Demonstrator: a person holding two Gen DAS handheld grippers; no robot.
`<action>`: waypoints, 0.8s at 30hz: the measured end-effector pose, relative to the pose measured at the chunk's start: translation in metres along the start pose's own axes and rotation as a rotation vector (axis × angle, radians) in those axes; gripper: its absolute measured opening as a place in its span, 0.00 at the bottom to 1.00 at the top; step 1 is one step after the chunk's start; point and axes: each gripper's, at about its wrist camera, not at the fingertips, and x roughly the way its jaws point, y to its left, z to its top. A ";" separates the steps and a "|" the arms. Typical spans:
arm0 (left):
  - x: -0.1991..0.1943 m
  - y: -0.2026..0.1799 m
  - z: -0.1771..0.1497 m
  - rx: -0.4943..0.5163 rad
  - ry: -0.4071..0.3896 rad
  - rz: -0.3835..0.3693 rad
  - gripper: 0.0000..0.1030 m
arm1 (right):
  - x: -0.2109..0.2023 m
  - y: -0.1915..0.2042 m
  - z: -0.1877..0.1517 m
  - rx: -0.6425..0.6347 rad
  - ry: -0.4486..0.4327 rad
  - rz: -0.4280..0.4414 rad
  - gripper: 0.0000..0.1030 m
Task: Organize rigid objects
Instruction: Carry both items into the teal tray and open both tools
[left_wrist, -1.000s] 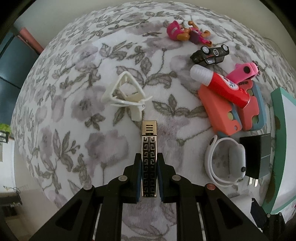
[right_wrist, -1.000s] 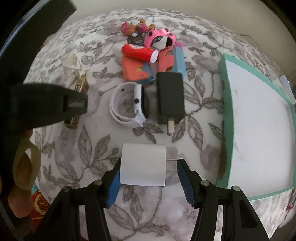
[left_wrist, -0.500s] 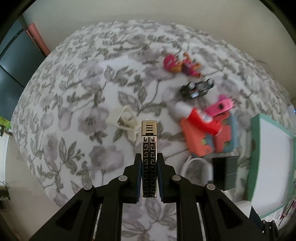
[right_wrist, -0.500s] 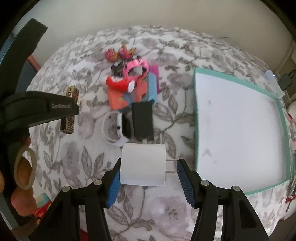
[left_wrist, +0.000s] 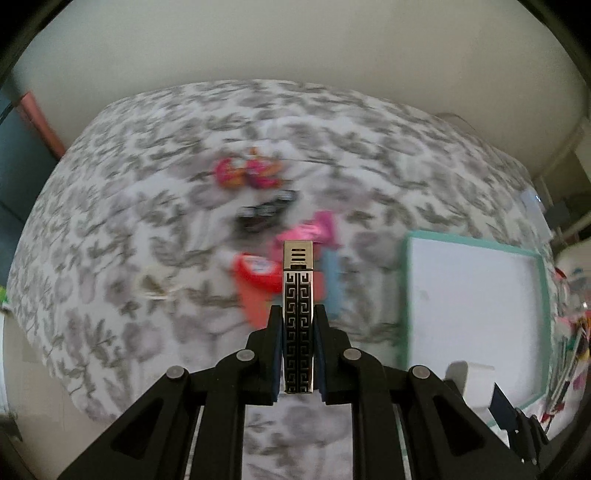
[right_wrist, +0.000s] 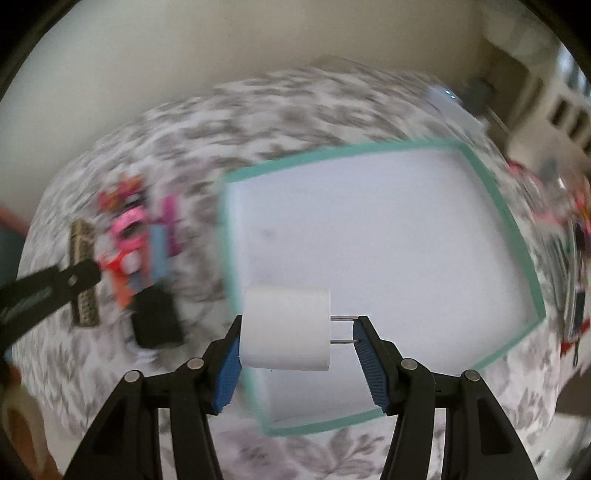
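My left gripper (left_wrist: 298, 354) is shut on a gold and black patterned lighter (left_wrist: 297, 314), held upright high above the floral bedspread (left_wrist: 147, 229). My right gripper (right_wrist: 297, 354) is shut on a white wall charger (right_wrist: 286, 328), its prongs against the right finger, held above the near left corner of the teal-rimmed white tray (right_wrist: 517, 236). The tray also shows in the left wrist view (left_wrist: 541, 273). The lighter and the left gripper show at the left of the right wrist view (right_wrist: 83, 273).
A blurred pile of toys lies on the bedspread: a pink doll (left_wrist: 245, 173), a black toy car (left_wrist: 266, 214), red and orange pieces (left_wrist: 255, 280). A black charger (right_wrist: 157, 317) lies left of the tray. Clutter (right_wrist: 565, 236) lies beyond the tray's right side.
Both grippers have risen and swung right with their objects. The right gripper with the white charger now hangs over the tray's corner; the view is blurred with motion.
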 end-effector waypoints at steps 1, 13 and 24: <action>0.003 -0.009 0.000 0.016 0.004 -0.006 0.15 | 0.005 -0.011 0.002 0.028 0.008 -0.019 0.59; 0.029 -0.102 -0.012 0.172 0.033 -0.101 0.15 | 0.031 -0.104 0.013 0.311 0.030 -0.205 0.59; 0.040 -0.134 -0.018 0.222 0.032 -0.169 0.16 | 0.023 -0.133 0.019 0.391 -0.012 -0.235 0.59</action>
